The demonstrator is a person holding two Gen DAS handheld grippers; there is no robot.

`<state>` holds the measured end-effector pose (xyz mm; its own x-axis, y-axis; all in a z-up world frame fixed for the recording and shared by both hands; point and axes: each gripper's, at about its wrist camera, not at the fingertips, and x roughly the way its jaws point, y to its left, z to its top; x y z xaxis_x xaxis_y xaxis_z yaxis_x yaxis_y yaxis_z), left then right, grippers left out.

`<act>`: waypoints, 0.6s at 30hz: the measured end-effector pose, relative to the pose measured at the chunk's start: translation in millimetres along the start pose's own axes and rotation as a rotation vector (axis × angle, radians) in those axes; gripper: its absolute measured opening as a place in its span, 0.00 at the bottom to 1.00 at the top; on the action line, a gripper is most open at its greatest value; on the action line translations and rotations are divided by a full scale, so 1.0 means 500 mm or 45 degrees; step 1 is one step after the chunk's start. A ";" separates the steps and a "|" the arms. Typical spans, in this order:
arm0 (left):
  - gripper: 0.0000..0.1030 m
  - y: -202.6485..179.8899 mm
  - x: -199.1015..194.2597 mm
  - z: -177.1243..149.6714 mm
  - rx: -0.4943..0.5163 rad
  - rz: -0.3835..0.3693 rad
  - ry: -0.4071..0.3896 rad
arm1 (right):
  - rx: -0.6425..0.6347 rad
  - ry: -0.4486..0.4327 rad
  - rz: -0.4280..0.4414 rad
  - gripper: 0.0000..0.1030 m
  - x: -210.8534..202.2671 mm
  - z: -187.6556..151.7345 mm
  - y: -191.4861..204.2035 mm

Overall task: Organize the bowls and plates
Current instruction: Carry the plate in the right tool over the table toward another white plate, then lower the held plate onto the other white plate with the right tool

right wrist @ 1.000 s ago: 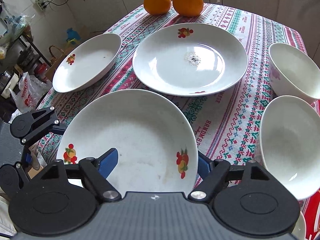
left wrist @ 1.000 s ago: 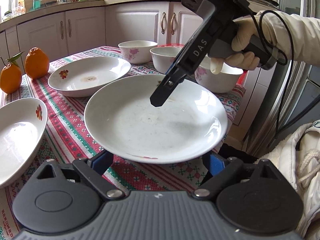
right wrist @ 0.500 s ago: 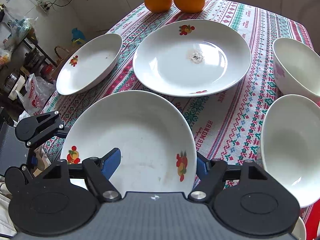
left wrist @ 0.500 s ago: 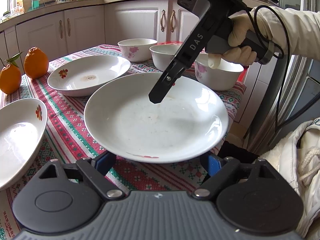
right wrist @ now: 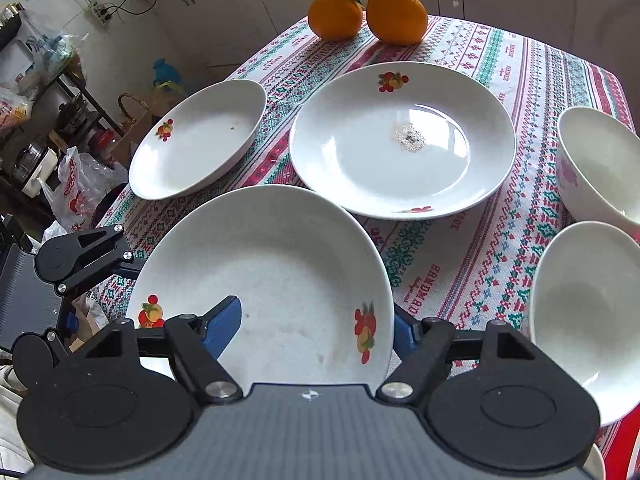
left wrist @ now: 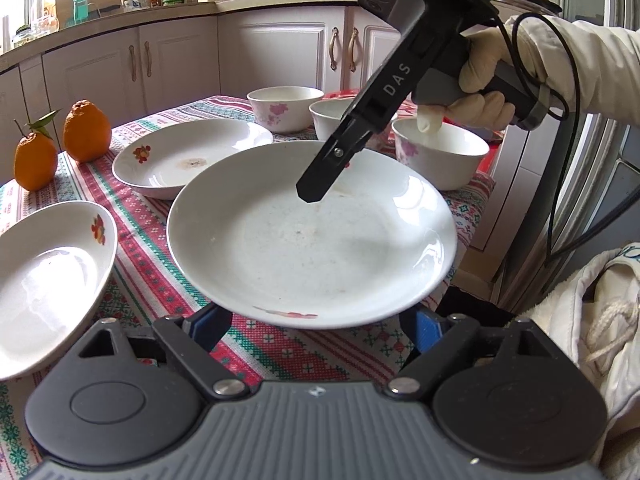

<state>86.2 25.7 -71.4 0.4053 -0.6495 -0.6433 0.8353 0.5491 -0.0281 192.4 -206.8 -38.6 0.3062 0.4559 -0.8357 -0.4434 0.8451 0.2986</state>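
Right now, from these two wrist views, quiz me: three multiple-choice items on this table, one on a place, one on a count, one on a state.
1. Where do the two oranges sit?
A. On the tablecloth, side by side
B. Inside a bowl
C. On a plate

2. How many bowls show in the left wrist view?
A. One
B. Three
C. Five

3. The big plate in front of the oranges is:
A. Upside down
B. Stacked on another plate
C. Upright, with a speckled smear at its centre

Answers:
1 A: both oranges rest on the cloth, clear of every dish.
2 B: three white bowls stand behind the near plate.
3 C: a greyish patch marks its middle, and only cloth lies under it.
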 end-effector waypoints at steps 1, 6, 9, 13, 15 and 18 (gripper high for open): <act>0.87 0.003 -0.006 0.000 -0.007 0.005 -0.005 | -0.009 -0.003 0.004 0.78 -0.001 0.006 0.005; 0.87 0.022 -0.039 0.002 -0.048 0.048 -0.028 | -0.072 -0.021 0.015 0.78 0.002 0.046 0.034; 0.87 0.038 -0.060 -0.001 -0.071 0.085 -0.039 | -0.116 -0.024 0.027 0.78 0.013 0.078 0.057; 0.87 0.068 -0.087 -0.004 -0.115 0.134 -0.047 | -0.180 -0.029 0.051 0.78 0.031 0.123 0.088; 0.87 0.082 -0.101 -0.007 -0.132 0.164 -0.048 | -0.214 -0.031 0.067 0.78 0.043 0.148 0.105; 0.87 0.106 -0.120 -0.012 -0.165 0.205 -0.049 | -0.256 -0.032 0.097 0.78 0.065 0.186 0.130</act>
<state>103.7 96.9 -38.7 0.5458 -0.5660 -0.6179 0.7047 0.7090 -0.0268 252.0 -111.1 -3.7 0.2855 0.5251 -0.8017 -0.6242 0.7367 0.2601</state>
